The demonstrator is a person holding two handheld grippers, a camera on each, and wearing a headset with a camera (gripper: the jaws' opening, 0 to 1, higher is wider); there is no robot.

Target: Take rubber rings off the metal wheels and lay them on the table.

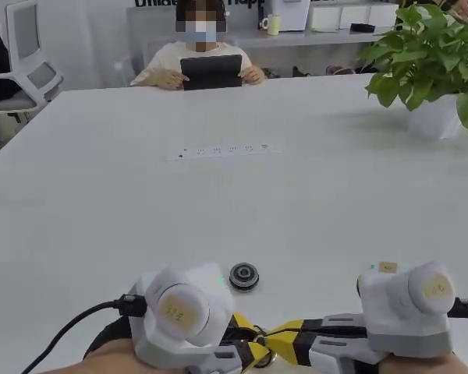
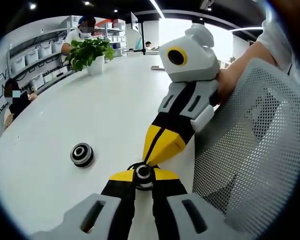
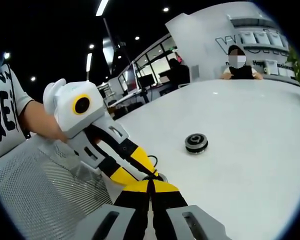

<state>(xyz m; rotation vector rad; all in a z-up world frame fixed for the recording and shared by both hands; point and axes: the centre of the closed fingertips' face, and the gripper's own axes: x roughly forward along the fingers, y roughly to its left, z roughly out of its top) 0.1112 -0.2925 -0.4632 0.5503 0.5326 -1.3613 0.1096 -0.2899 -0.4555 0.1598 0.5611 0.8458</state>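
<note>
Left tongs clamp 1 metal wheel; right tongs are closed, tips touching it. A 2nd wheel lies on the counter beyond it.

place: likely office | long white table | mesh chair | potted plant

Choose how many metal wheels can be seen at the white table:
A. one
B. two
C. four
B: a loose wheel lies alone on the table, and a held wheel sits between the jaw tips of the left gripper.
</note>
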